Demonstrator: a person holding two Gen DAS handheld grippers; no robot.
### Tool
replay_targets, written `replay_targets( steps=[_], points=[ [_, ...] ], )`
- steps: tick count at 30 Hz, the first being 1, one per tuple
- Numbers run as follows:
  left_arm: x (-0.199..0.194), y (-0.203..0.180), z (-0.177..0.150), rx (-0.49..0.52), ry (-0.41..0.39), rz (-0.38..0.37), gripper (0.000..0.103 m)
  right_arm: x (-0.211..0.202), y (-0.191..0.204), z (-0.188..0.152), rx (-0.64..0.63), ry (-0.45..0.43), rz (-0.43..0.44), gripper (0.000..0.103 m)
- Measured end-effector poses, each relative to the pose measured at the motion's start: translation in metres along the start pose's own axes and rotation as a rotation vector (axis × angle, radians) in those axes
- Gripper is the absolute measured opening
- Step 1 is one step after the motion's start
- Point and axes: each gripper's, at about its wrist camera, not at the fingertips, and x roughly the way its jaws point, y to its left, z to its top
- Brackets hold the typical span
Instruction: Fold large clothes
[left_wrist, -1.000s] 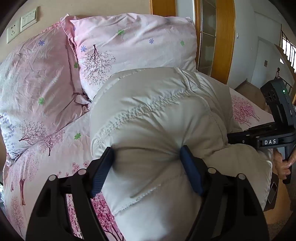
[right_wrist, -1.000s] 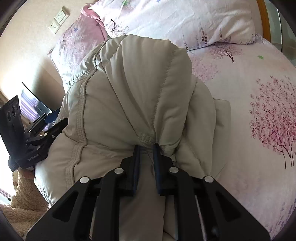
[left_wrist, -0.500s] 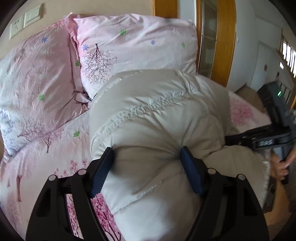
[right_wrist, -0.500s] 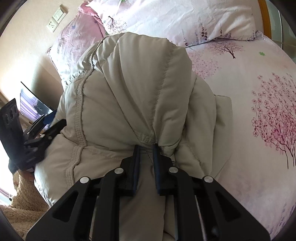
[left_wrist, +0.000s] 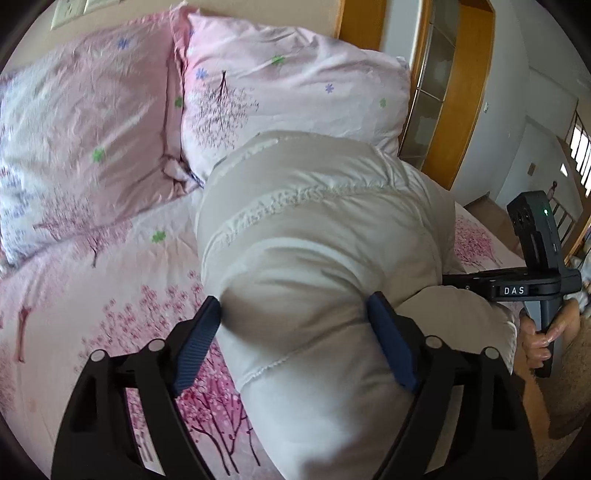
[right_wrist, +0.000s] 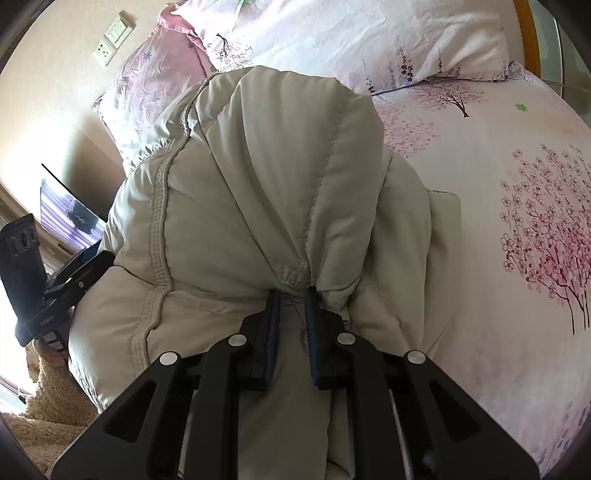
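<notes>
Lying bunched on the bed (right_wrist: 517, 122), perhaps folded: padded coat (right_wrist: 258, 184).

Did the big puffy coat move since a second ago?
Yes. In the left wrist view the puffy coat sits lower against the pink pillow and covers less of it; the camera moved too, so part may be viewpoint.

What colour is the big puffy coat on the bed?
The coat is pale beige, clearest in the right wrist view.
</notes>
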Motion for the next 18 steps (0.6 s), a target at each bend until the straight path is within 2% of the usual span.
replay_targets(
  steps=[18],
  points=[
    [0.017, -0.003, -0.009, 0.007, -0.020, -0.003, 0.091, 0.000, -0.012, -0.008, 0.015, -0.040, 0.056, 0.013]
  ],
)
